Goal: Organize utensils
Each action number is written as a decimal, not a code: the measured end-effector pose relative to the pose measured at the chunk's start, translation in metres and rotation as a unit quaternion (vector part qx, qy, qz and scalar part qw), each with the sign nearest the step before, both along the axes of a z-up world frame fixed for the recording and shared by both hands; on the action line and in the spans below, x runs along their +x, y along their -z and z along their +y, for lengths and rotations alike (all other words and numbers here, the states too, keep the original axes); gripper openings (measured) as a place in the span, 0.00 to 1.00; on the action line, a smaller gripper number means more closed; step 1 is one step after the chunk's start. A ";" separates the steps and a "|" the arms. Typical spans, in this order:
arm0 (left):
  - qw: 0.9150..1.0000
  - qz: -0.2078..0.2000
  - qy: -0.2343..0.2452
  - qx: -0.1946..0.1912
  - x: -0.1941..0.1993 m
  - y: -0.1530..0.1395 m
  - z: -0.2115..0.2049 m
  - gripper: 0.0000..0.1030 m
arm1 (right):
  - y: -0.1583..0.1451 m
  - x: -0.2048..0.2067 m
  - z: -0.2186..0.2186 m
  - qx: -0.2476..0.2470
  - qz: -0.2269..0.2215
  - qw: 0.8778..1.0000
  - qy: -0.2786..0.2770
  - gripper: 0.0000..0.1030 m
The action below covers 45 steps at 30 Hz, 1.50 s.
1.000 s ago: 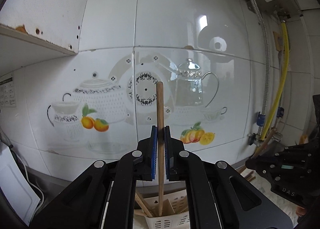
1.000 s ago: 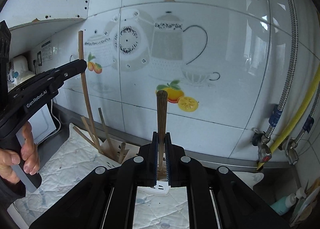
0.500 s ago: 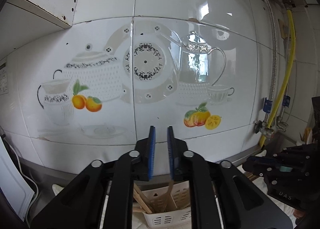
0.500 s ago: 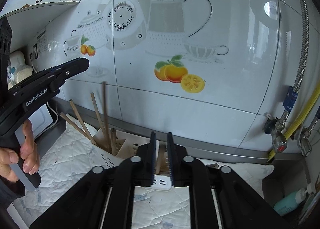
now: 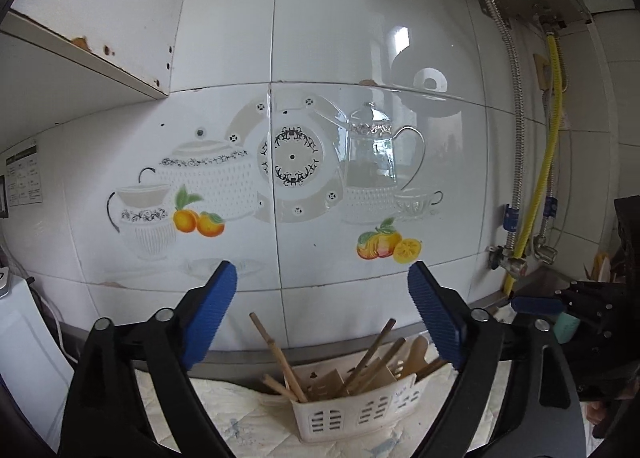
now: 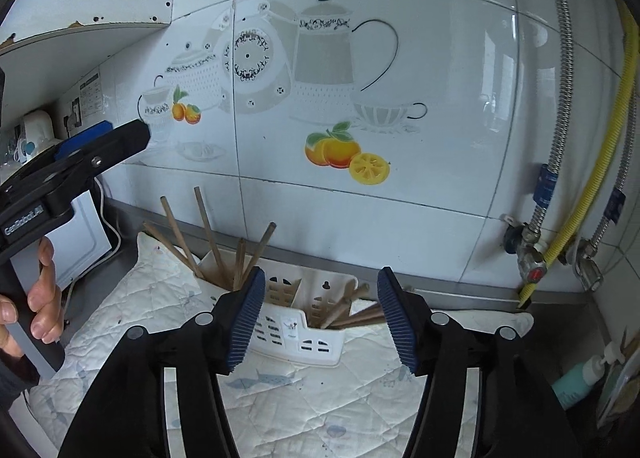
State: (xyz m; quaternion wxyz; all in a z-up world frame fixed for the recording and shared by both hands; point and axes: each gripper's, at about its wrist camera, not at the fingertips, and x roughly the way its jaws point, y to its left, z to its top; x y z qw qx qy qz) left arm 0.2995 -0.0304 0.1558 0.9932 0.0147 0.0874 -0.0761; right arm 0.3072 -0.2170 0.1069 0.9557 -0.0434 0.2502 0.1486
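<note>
A white slotted utensil holder (image 5: 356, 410) stands on a quilted mat by the tiled wall; it also shows in the right wrist view (image 6: 296, 322). Wooden chopsticks (image 6: 208, 234) lean in its left compartment, and wooden spoon handles (image 6: 352, 310) lie in its right one. The chopsticks (image 5: 280, 354) and a wooden spoon (image 5: 416, 350) show in the left wrist view too. My left gripper (image 5: 324, 322) is open and empty above the holder. My right gripper (image 6: 320, 322) is open and empty in front of the holder.
The quilted mat (image 6: 160, 298) covers the counter. Metal and yellow hoses with valves (image 6: 536, 258) run down the wall at right. A teal bottle (image 6: 576, 382) stands at far right. A white appliance (image 6: 80, 242) sits at left. A shelf (image 5: 80, 57) hangs at upper left.
Both grippers let go of the wooden sticks they held, which dropped into the holder. Both sets of jaws then opened wide, and both grippers drew back a little.
</note>
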 end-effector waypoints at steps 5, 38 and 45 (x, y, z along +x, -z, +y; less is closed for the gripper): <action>1.000 -0.004 -0.003 -0.007 -0.034 0.002 0.013 0.93 | 0.002 -0.029 -0.001 -0.001 -0.011 1.000 0.007 0.66; 0.997 0.070 -0.034 -0.012 -0.193 0.090 0.063 0.95 | 0.085 -0.181 0.009 0.071 0.012 0.997 0.022 0.89; 0.995 0.090 -0.032 -0.012 -0.206 0.102 0.069 0.95 | 0.091 -0.203 0.008 0.067 0.010 0.997 0.031 0.90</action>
